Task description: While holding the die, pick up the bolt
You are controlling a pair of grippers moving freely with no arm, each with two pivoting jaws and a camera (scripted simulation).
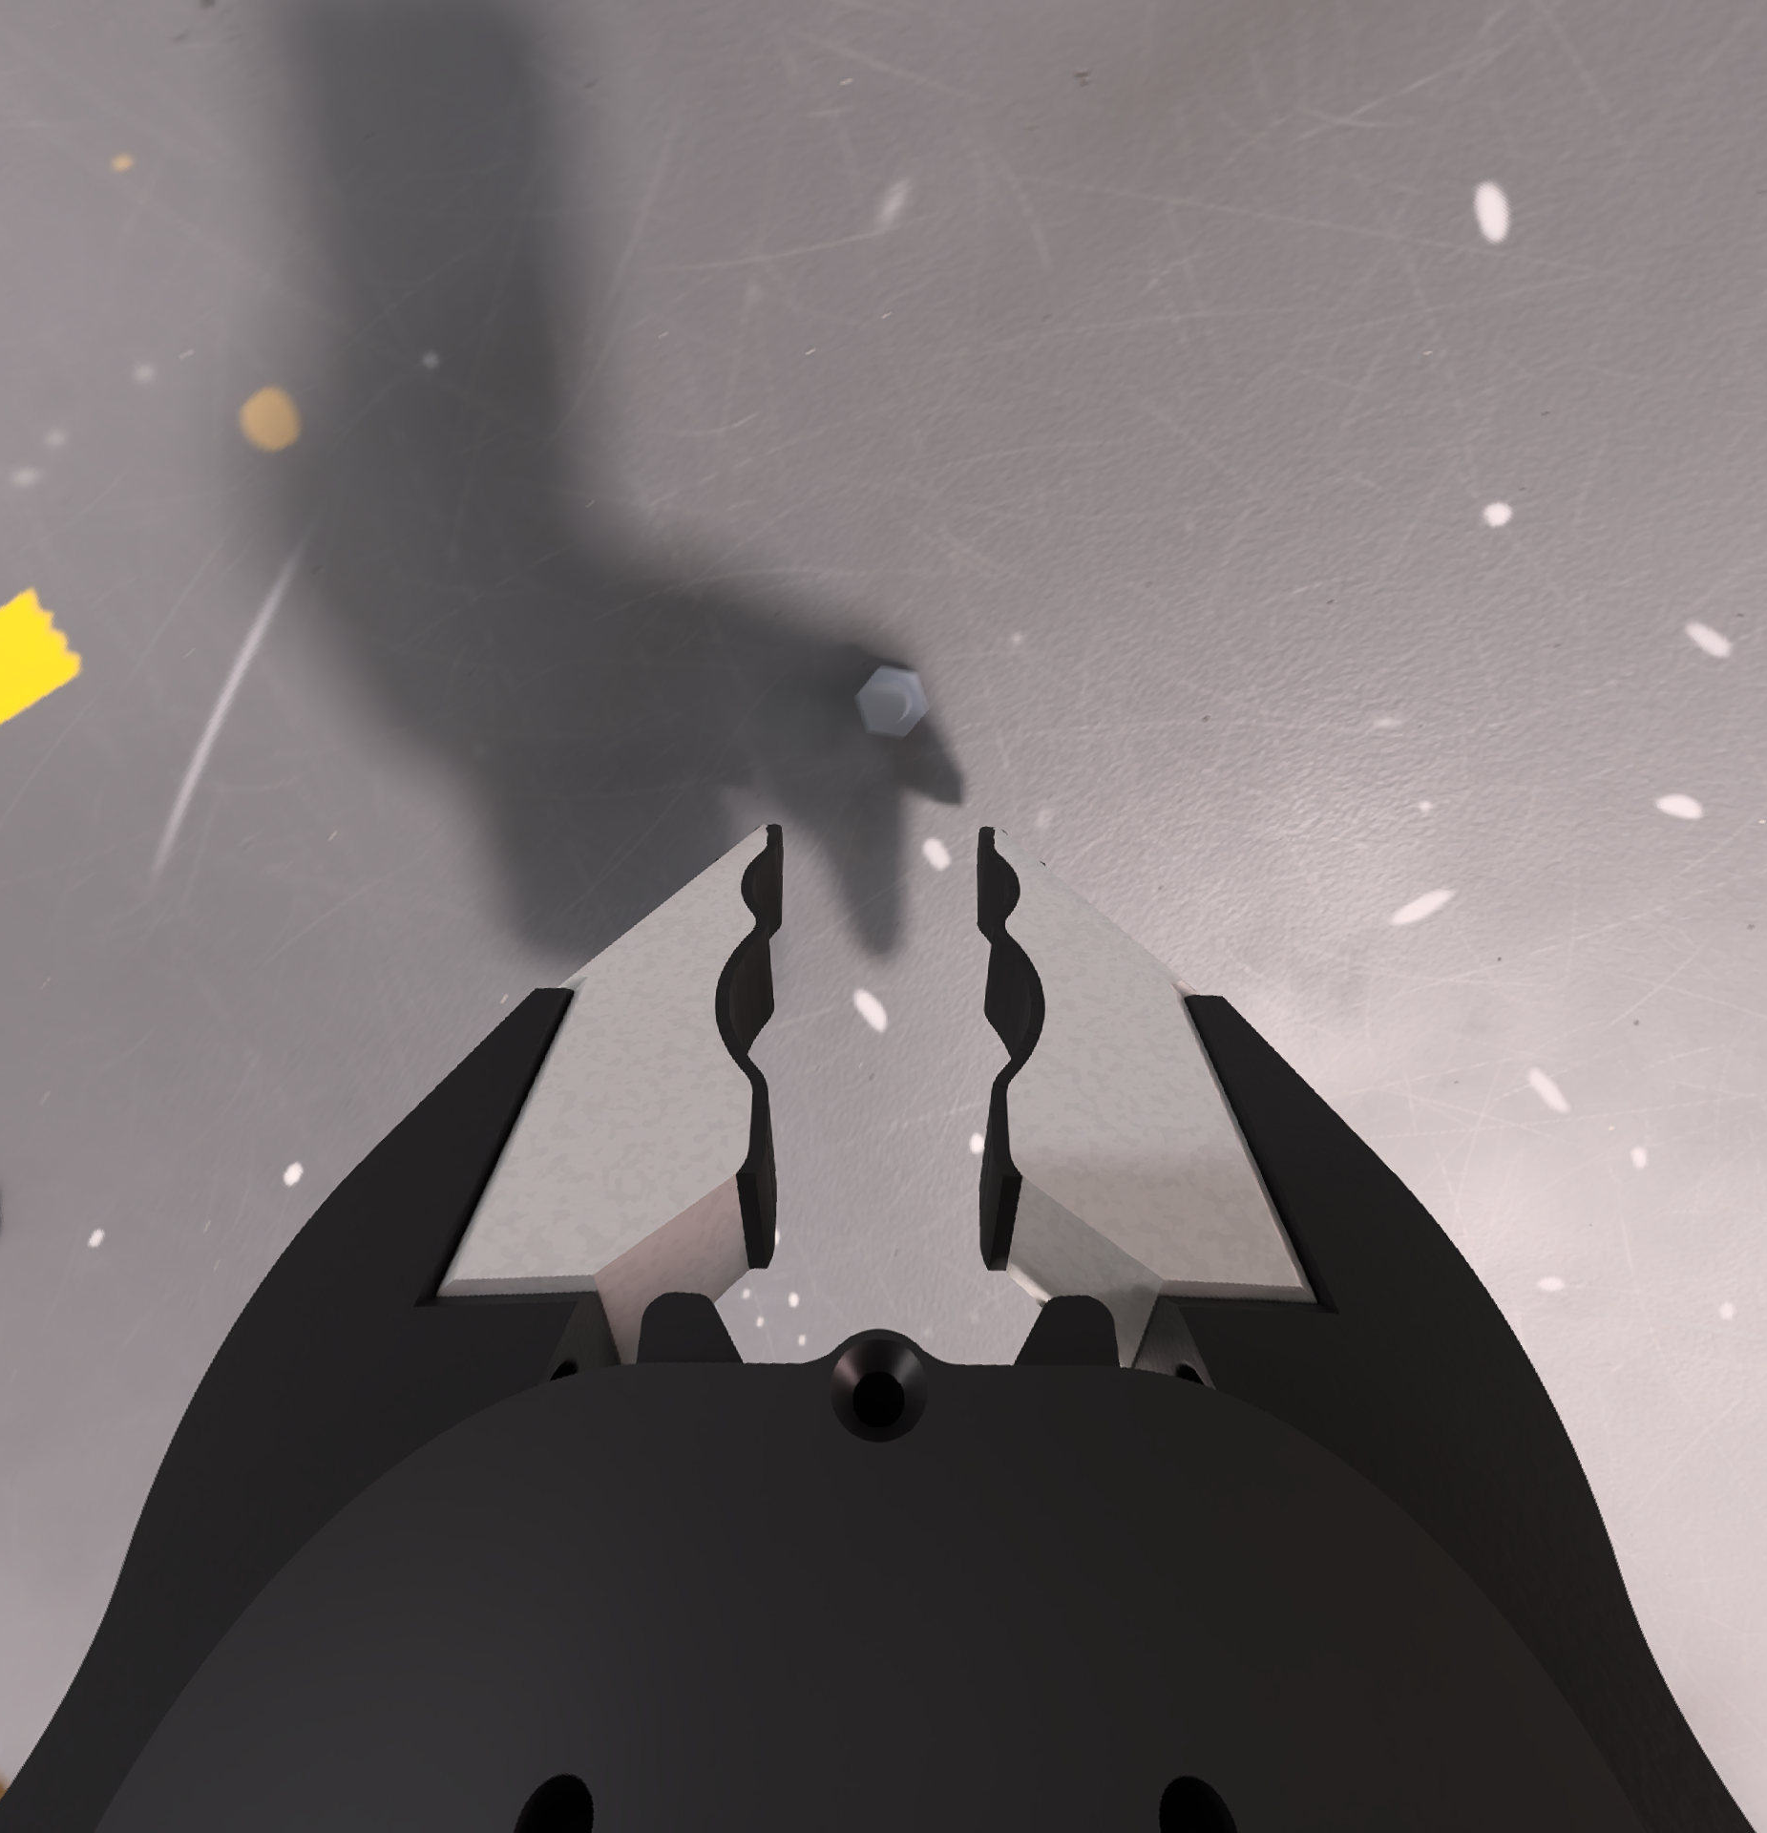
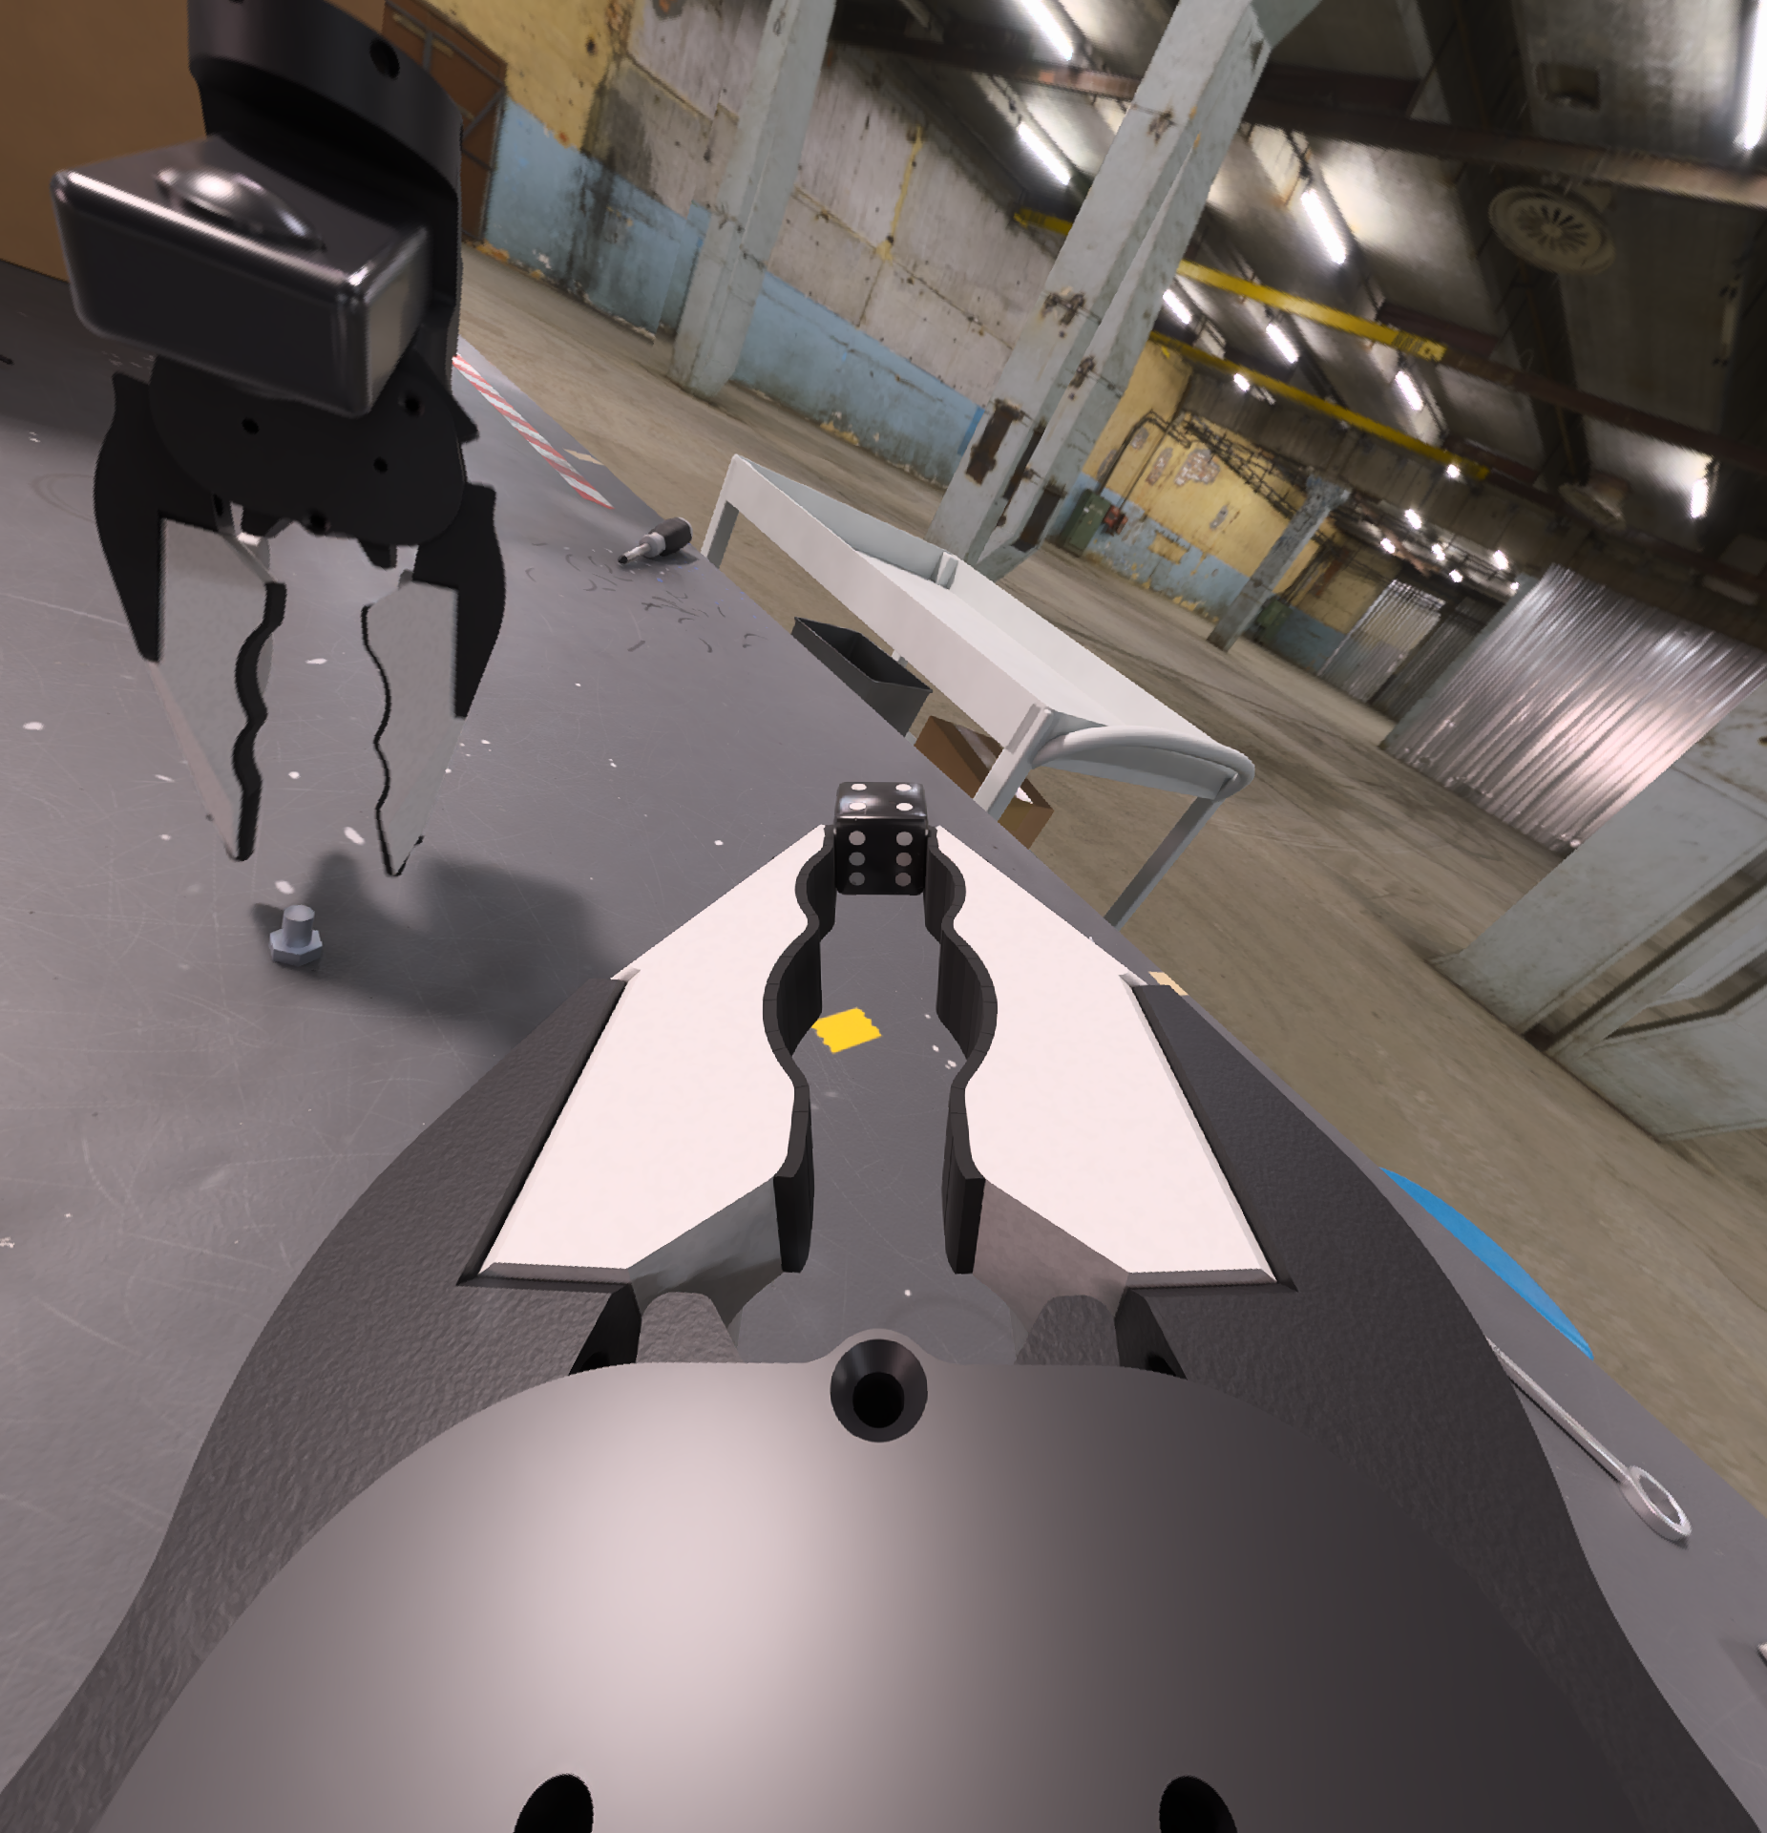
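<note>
left gripper [image 1: 879, 838] | pointed straight down, hovering off the surface, jaws parted with a clear gap, nothing between fingers [image 1: 765, 992] || right gripper [image 2: 879, 843] | raised, aimed forward at a shallow tilt, fingertips [image 2: 818, 873] clamped on die [image 2: 879, 838]

No legible text, label or brand is found. Only white pips are borne by the black die [image 2: 880, 839].
</note>
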